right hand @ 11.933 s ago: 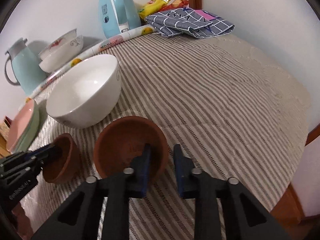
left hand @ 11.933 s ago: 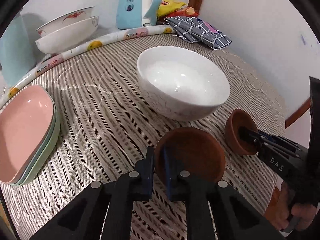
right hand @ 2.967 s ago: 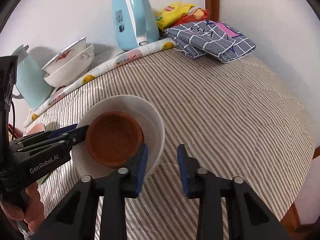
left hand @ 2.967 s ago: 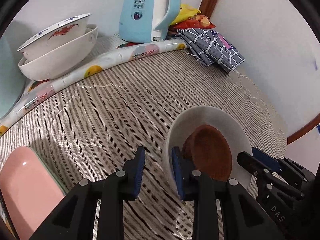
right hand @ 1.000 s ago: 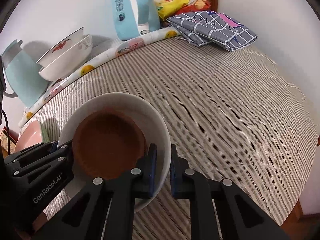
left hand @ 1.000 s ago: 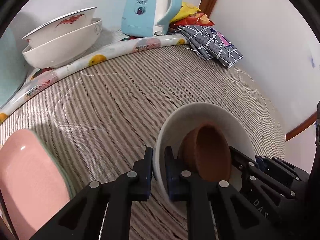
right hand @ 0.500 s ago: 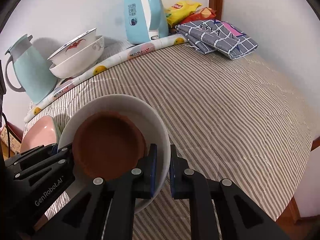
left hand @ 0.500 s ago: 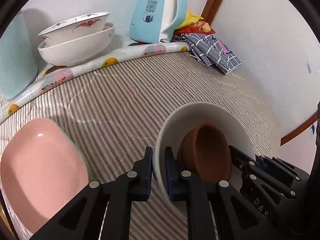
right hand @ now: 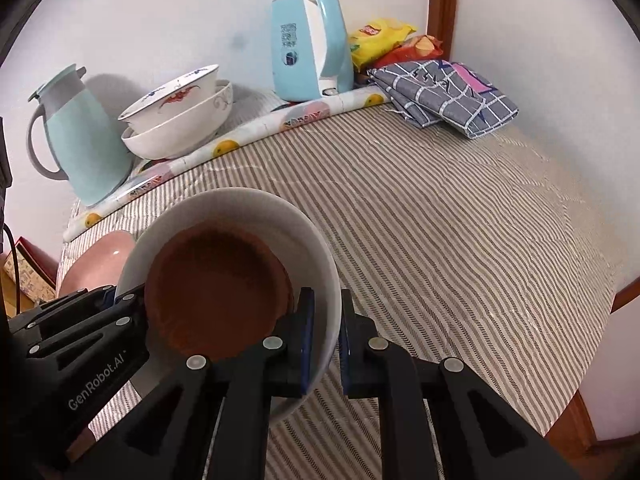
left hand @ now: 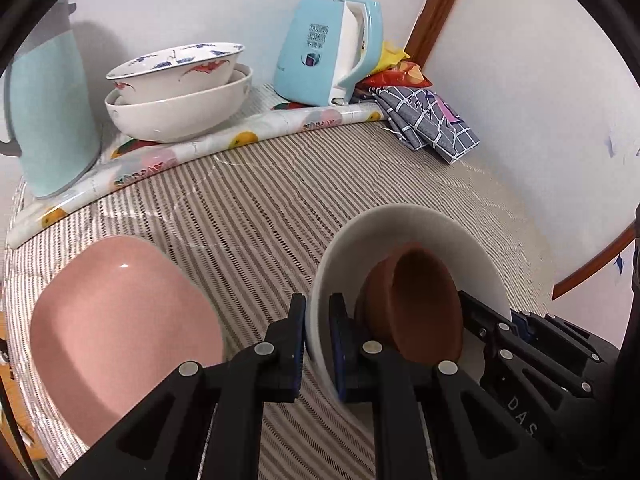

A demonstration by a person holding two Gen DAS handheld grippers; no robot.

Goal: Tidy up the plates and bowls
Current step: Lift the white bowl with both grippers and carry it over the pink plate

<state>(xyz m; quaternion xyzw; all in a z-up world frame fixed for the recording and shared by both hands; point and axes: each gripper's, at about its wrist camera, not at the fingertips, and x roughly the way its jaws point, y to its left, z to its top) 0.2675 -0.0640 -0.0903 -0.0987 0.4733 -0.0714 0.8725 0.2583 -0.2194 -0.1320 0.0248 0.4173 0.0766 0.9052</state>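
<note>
1. The table [right hand: 460, 216], covered with a striped cloth, carries everything. You work at its near edge, and the wall side holds a thermos [right hand: 86, 148], a blue kettle [right hand: 310, 40], a folded checked cloth [right hand: 448, 96] and snack bags [right hand: 384, 36]. These do not seem to belong to the task.
2. The pink plate [left hand: 120, 328] lies at the left on the cloth. Whether other plates are under it, the pictures do not show clearly. I judge it as a likely place for the stack you carry, but this is only a guess.
3. Two patterned bowls [left hand: 180, 92] are already nested against the wall, on the rolled fruit-print mat [left hand: 224, 140]. This part looks finished.
4. The white bowl [right hand: 248, 208] is held between your two tools. It appears to be lifted off the cloth and tilted a little, though its underside is hidden.
5. The brown bowl [right hand: 216, 284] sits inside the white one, so this nesting is done. In the left view a second brown rim seems to show behind it; I cannot be sure.
6. Your left gripper [left hand: 318, 344] is closed on the rim of the white bowl at its left side, one pad inside and one outside.
7. Your right gripper [right hand: 324, 340] pinches the opposite rim in the same way.
8. What remains, as I judge: set the nested bowls down in their place and let go.
</note>
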